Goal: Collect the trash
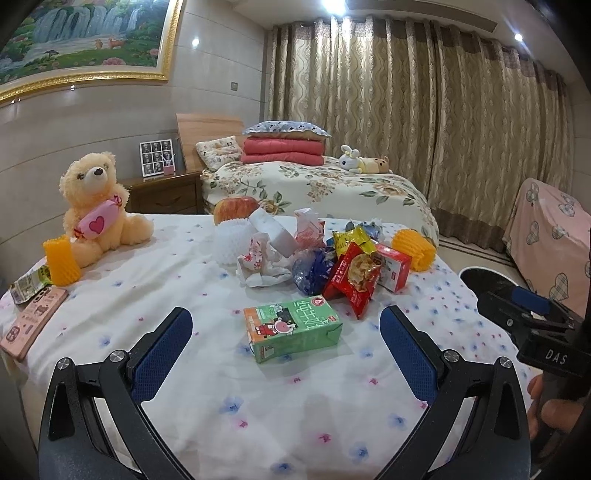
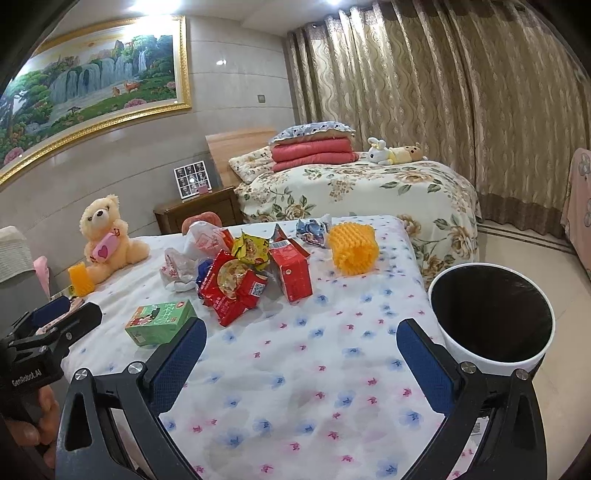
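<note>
trash pile (image 1: 325, 258) on floral bedsheet (image 2: 295, 369), bin (image 2: 491, 317) beside bed, left gripper (image 1: 288, 347) and right gripper (image 2: 301, 350) released

Trash pile hides most of the apple (image 1: 236, 208); frame edge crops the pink chair cover (image 2: 580, 206).

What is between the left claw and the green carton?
Nothing but bare flowery sheet. In the left wrist view, the open left claw points at the green carton, which lies apart from its fingers.

Bright, even light from ceiling spotlights (image 1: 334, 4), glare there, strong fisheye bending and dark corners, sharp focus.
</note>
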`<move>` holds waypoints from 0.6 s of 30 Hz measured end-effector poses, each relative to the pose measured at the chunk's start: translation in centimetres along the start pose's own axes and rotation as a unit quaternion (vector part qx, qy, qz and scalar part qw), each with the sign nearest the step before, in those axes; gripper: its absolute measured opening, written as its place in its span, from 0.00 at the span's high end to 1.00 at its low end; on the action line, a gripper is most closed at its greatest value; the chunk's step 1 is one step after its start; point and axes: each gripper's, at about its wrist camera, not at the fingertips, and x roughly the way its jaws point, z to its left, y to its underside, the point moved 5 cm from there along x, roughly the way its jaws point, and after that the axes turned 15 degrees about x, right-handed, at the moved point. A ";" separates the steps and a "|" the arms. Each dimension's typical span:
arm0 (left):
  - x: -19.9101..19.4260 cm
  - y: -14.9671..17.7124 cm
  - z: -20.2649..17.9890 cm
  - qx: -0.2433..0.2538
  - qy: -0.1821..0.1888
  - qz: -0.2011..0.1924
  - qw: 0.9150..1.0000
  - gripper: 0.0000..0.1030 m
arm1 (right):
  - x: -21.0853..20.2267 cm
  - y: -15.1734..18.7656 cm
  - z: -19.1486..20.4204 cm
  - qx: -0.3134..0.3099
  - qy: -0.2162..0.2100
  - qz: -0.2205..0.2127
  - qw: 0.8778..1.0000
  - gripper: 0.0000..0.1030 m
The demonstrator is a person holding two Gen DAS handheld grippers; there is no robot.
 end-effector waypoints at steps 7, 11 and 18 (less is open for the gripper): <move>0.0 0.0 0.0 0.001 -0.001 0.002 1.000 0.00 | 0.0 0.2 0.1 0.000 -0.001 -0.005 1.000 0.00; 0.1 0.1 0.0 0.000 -0.002 0.002 1.000 0.00 | 0.0 0.2 0.1 0.000 -0.001 -0.004 1.000 0.00; 0.0 0.2 -0.2 0.002 -0.001 0.000 1.000 0.00 | 0.0 0.2 0.1 0.000 -0.004 -0.004 1.000 0.00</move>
